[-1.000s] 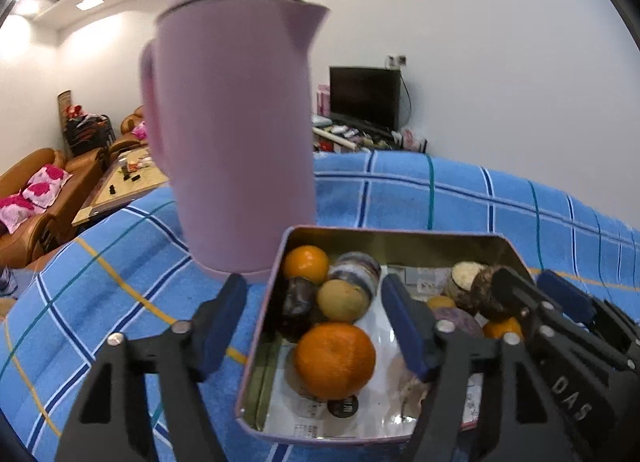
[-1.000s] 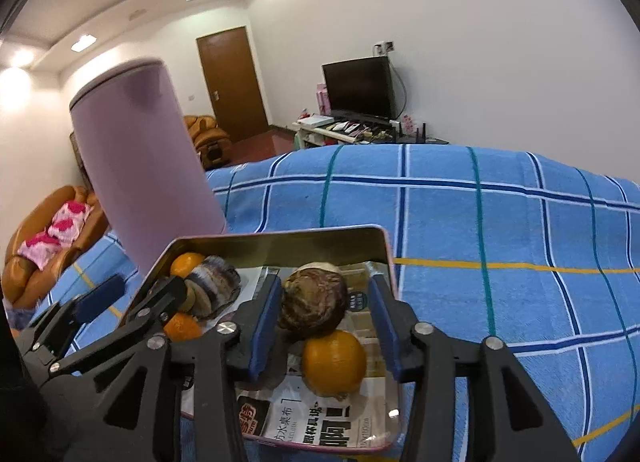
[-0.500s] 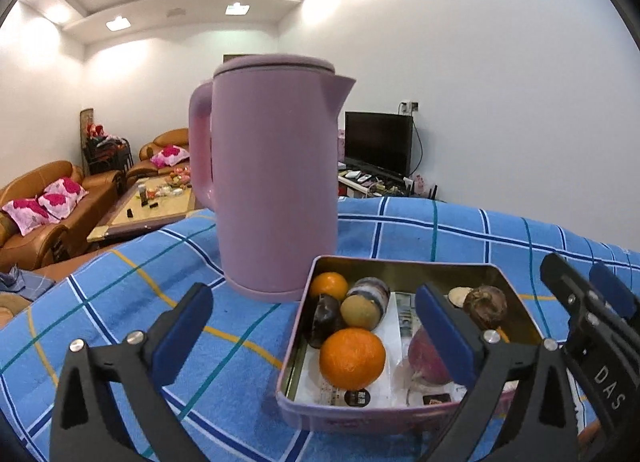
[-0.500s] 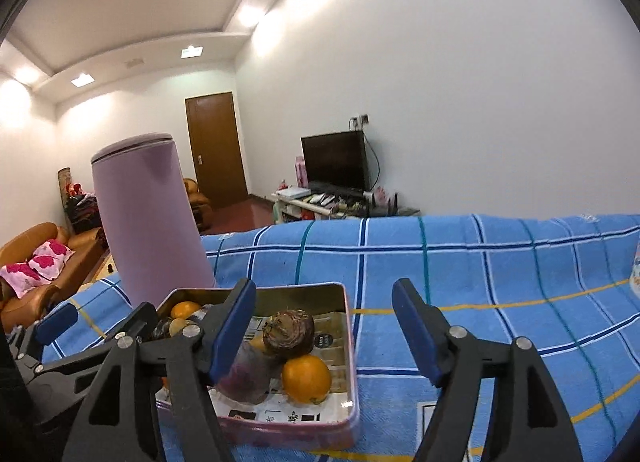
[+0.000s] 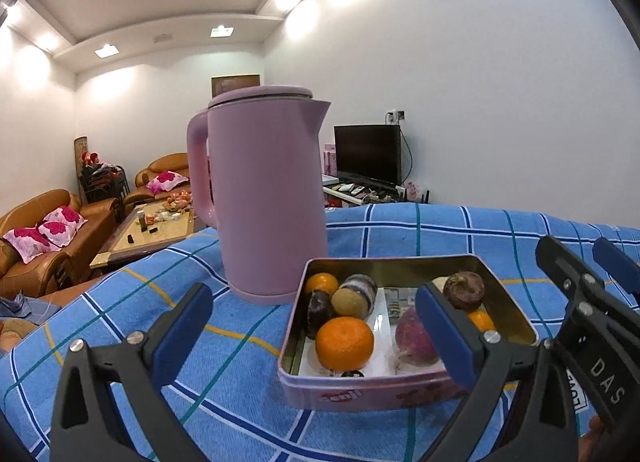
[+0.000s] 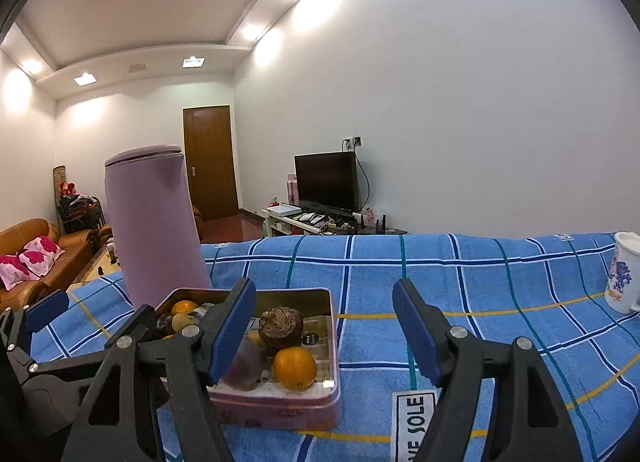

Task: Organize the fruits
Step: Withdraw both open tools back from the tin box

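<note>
Both grippers, left [image 5: 314,328] and right [image 6: 324,326], point slightly downward near the tin [image 5: 360,396], jaws just opened, empty.

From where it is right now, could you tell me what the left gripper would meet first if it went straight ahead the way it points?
Probably the tin of fruit: the open left gripper points slightly down at it, the big orange nearest inside. Depth is unclear, so the tin's near wall likely comes first.

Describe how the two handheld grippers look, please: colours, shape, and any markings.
Both grippers, left gripper and right gripper, have black plastic frames with triangular cut-outs, silver screws and flat blue pads on the fingers. The right gripper's body carries white letters "DAS".
</note>
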The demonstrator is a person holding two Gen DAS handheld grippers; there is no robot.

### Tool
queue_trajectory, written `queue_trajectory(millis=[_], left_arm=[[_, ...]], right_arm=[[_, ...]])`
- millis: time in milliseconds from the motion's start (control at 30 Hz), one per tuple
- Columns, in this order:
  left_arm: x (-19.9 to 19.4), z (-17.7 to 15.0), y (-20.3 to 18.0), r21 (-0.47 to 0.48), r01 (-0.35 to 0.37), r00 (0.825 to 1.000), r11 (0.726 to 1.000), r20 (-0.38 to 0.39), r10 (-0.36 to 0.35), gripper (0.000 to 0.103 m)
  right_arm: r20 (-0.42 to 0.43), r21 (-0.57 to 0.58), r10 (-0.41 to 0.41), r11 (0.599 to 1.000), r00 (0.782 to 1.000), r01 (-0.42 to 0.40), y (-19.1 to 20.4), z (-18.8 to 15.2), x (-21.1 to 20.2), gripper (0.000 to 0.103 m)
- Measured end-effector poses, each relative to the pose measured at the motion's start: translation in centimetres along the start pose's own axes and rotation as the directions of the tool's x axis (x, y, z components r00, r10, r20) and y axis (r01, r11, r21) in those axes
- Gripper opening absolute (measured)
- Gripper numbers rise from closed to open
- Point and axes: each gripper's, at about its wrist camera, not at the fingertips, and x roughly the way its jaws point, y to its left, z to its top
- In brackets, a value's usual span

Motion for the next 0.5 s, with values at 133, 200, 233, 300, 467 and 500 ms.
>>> queue_trajectory(millis=[133, 200, 233, 300, 467, 500], left_arm=[[-0.5, -0.1, 0.0, -0.001, 0.005, 1.000, 1.000, 0.006, -0.005, 0.103], [-0.7, -0.2, -0.1, 0.001, 0.008, 1.000, 1.000, 0.009, -0.008, 0.103], [-0.8, -0.2, -0.1, 0.002, 0.008, 1.000, 1.000, 0.010, -0.008, 0.103], [-0.9, -0.2, -0.2, 0.003, 0.011, 1.000, 1.000, 0.009, -0.011, 0.103], [-1.0, -0.3, -0.3, 0.007, 0.020, 1.000, 1.000, 0.005, -0.020, 0.103], [-1.0, -0.3, -0.3, 0.006, 0.020, 1.000, 1.000, 0.005, -0.020, 0.103]], right_arm=[[0.014, -0.006, -0.005, 1.000, 1.000, 0.005, 0.2, -0.1, -0.8, 0.073], [0.023, -0.007, -0.011, 1.000, 1.000, 0.011, 0.2, -0.1, -1.0, 0.073], [0.026, -0.006, -0.013, 1.000, 1.000, 0.013, 0.2, -0.1, -1.1, 0.073], [0.029, -0.002, -0.016, 1.000, 0.999, 0.016, 0.1, -0.1, -1.2, 0.073], [0.034, 0.007, -0.026, 1.000, 0.999, 0.026, 0.0, -0.1, -1.5, 0.073], [0.034, 0.006, -0.027, 1.000, 0.999, 0.027, 0.0, -0.1, -1.6, 0.073]])
